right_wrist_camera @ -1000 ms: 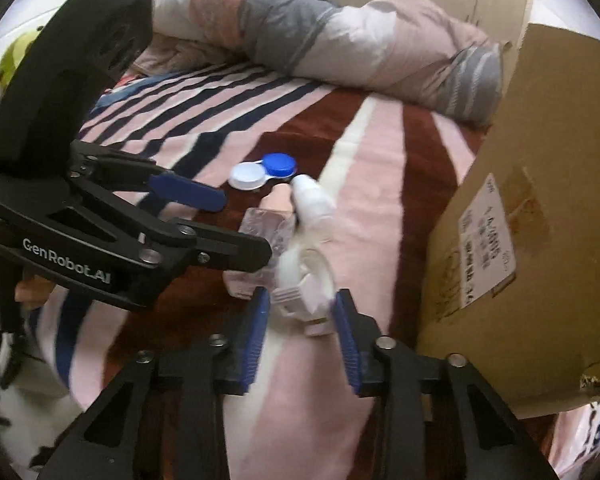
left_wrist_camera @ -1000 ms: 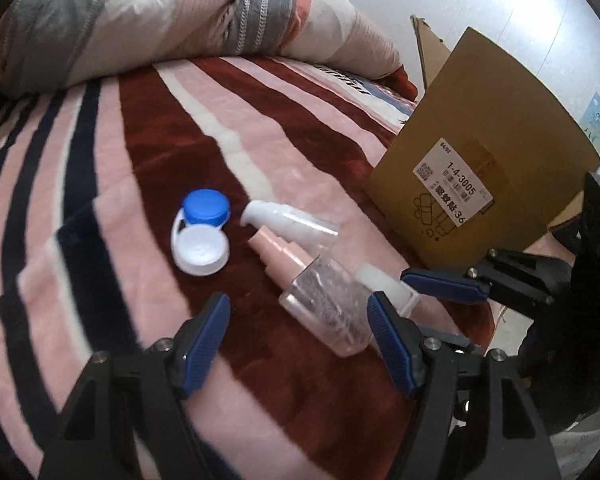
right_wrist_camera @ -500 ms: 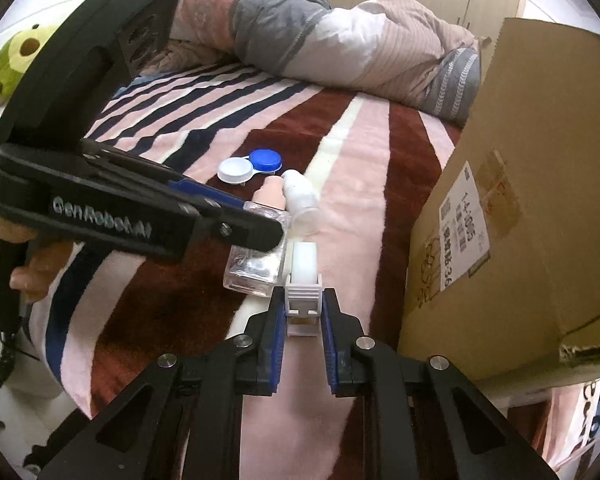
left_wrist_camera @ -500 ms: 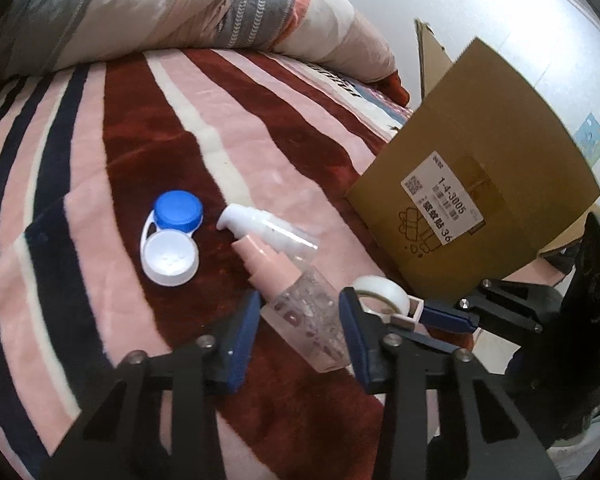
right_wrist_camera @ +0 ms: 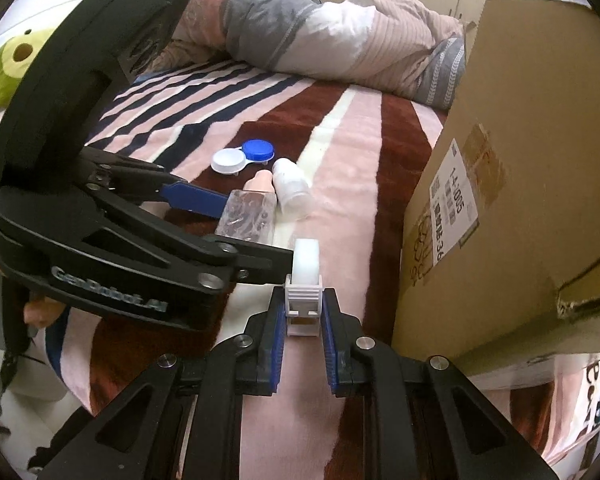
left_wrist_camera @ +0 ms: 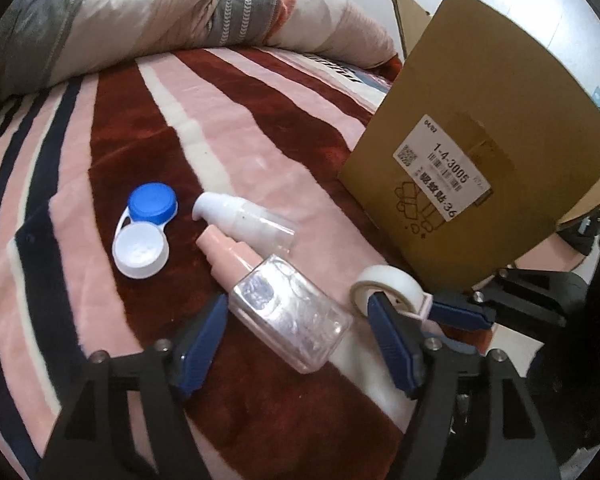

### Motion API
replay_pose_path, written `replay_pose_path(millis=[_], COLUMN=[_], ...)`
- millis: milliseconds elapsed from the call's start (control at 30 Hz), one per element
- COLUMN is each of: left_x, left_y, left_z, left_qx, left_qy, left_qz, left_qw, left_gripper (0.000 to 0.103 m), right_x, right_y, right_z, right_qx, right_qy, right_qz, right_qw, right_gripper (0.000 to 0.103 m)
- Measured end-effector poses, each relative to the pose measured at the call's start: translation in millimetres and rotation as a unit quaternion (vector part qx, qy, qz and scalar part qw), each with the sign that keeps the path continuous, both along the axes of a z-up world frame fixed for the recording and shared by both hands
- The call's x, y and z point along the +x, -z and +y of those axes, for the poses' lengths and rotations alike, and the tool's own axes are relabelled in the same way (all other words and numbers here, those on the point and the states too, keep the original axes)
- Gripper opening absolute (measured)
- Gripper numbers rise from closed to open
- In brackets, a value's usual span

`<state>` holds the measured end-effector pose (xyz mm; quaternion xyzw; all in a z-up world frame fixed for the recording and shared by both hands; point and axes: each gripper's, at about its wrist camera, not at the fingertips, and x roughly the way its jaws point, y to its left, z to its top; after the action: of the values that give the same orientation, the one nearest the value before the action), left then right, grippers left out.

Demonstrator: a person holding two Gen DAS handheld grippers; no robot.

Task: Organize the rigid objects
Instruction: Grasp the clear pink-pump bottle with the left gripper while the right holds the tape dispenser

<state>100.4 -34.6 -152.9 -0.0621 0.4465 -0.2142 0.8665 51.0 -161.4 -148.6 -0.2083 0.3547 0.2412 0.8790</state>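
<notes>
My right gripper [right_wrist_camera: 302, 314] is shut on a white tape dispenser [right_wrist_camera: 305, 280], which also shows in the left wrist view [left_wrist_camera: 388, 286]. My left gripper [left_wrist_camera: 296, 340] is open, its fingers on either side of a clear spray bottle with a pink cap [left_wrist_camera: 280, 298] lying on the striped blanket; the bottle also shows in the right wrist view [right_wrist_camera: 252, 216]. A white pump bottle [left_wrist_camera: 246, 224] lies beside it. A contact lens case with blue and white lids [left_wrist_camera: 144, 224] lies further left.
A large cardboard box [left_wrist_camera: 480, 152] stands on the bed at the right, also in the right wrist view [right_wrist_camera: 520, 168]. A rolled quilt [left_wrist_camera: 172, 20] lies at the back. A green plush toy [right_wrist_camera: 8, 64] sits at the far left.
My left gripper closed partly around the clear bottle, then opened wider again. My right gripper shut on the tape dispenser and lifted it slightly.
</notes>
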Motion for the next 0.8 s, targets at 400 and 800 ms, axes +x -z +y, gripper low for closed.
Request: replay_pose_path(millis=[400,800], left_x=[-22,-39], left_y=[-12,3], left_z=[28,58], left_qx=[0.026,0.016], left_qy=[-0.005,-0.068], left_qz=[-0.003,0.008], left_qw=[0.9996,0.9975], left_gripper=[0.058,0.059], right_x=[-7,-1], right_y=[-9,1], right_z=[4,17], right_qx=[0.031,0.045], right_qy=[-0.029,-0.042], right_qz=[0.005,0.051], right_qw=[0.999,0.997], right_gripper=[0.012,0.012])
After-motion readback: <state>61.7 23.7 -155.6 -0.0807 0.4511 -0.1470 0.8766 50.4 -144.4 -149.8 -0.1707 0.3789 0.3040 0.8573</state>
